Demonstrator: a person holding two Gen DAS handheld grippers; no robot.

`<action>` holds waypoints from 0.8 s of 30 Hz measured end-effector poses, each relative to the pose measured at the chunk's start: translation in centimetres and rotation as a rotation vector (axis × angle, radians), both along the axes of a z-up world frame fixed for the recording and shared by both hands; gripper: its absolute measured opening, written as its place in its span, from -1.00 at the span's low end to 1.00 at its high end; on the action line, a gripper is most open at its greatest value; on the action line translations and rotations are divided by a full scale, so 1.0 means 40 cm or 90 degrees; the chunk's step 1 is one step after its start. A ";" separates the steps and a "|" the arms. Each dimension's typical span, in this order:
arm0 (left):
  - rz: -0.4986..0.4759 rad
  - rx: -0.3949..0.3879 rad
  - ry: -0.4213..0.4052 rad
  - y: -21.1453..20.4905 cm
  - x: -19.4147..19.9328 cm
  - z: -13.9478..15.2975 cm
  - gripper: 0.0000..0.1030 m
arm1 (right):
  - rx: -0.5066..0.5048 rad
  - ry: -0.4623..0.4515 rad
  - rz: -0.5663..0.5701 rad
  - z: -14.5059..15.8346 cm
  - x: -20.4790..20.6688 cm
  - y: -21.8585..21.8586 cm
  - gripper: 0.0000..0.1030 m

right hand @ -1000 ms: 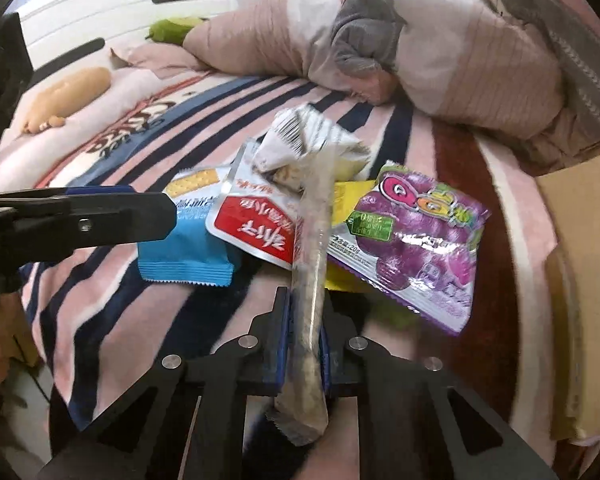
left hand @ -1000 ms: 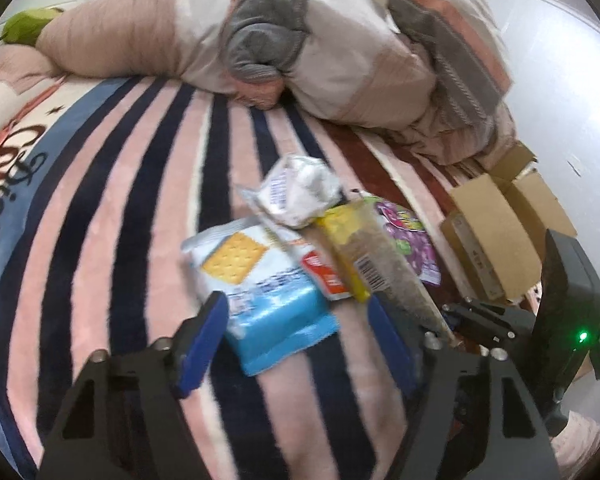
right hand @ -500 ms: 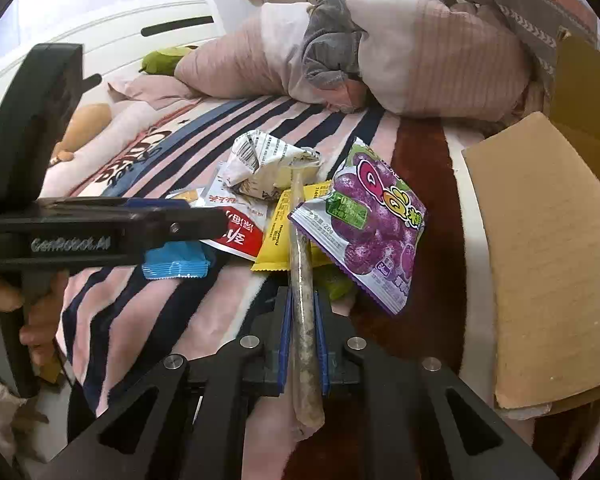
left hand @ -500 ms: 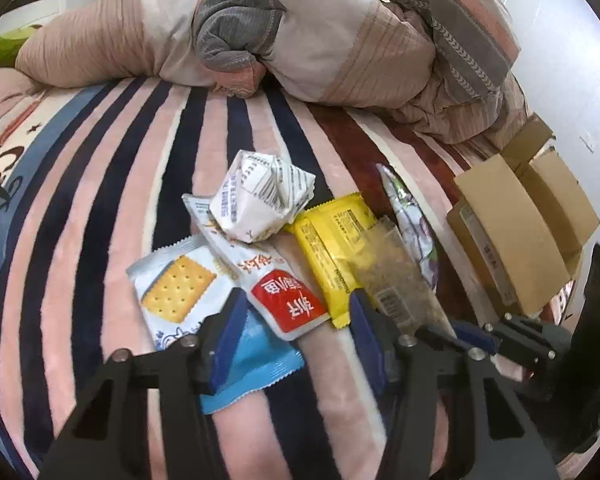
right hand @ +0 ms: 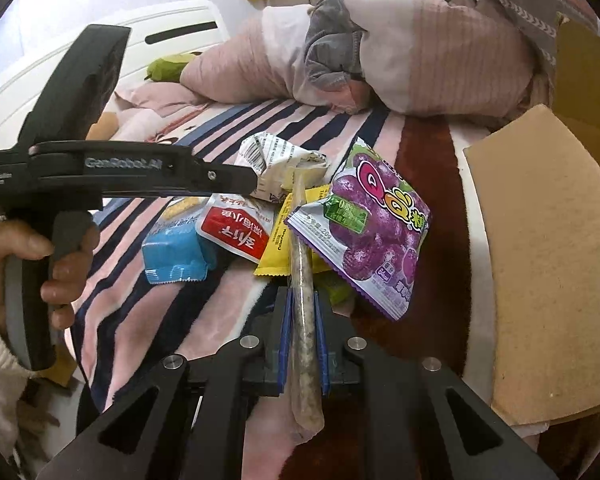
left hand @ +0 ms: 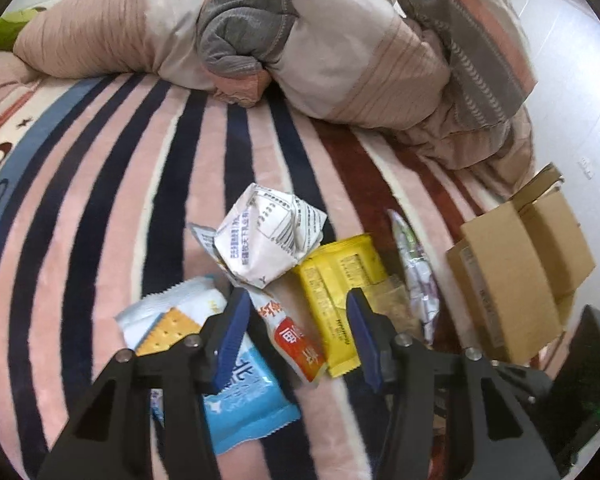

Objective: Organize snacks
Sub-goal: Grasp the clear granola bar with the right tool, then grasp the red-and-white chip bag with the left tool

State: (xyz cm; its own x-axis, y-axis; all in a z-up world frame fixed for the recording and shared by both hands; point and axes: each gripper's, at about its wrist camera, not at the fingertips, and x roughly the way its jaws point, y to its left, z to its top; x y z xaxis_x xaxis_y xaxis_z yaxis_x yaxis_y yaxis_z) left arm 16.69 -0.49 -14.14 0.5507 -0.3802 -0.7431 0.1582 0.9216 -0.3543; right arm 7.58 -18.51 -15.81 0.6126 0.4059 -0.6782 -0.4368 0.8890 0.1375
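Between the blue pads of the right gripper [right hand: 302, 336] we see a long clear snack stick [right hand: 303, 300] clamped edge-on, lifted off the striped bed [right hand: 236, 300] just left of the cardboard box [right hand: 540, 264]. The left gripper [left hand: 296, 332] hovers wide apart, empty, over the red-and-white sachet [left hand: 296, 340]. We judge the carry underway; next, probably release into the box.

Snack packets [left hand: 268, 240] on blanket [left hand: 100, 200], cardboard box [left hand: 516, 276] right.
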 end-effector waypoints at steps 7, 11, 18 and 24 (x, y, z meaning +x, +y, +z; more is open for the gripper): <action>0.009 0.047 0.041 -0.047 0.025 -0.056 -0.52 | 0.009 0.007 -0.004 0.002 0.007 -0.006 -0.87; 0.051 0.090 0.039 -0.060 0.044 -0.064 -0.59 | 0.010 0.008 -0.006 0.002 0.006 -0.006 -0.86; 0.039 0.094 0.015 -0.037 0.003 -0.042 -0.71 | 0.047 0.029 0.011 0.003 0.001 -0.017 -0.90; 0.005 0.112 -0.027 0.007 -0.106 0.020 -0.75 | 0.076 0.057 0.051 0.001 -0.018 -0.018 -0.91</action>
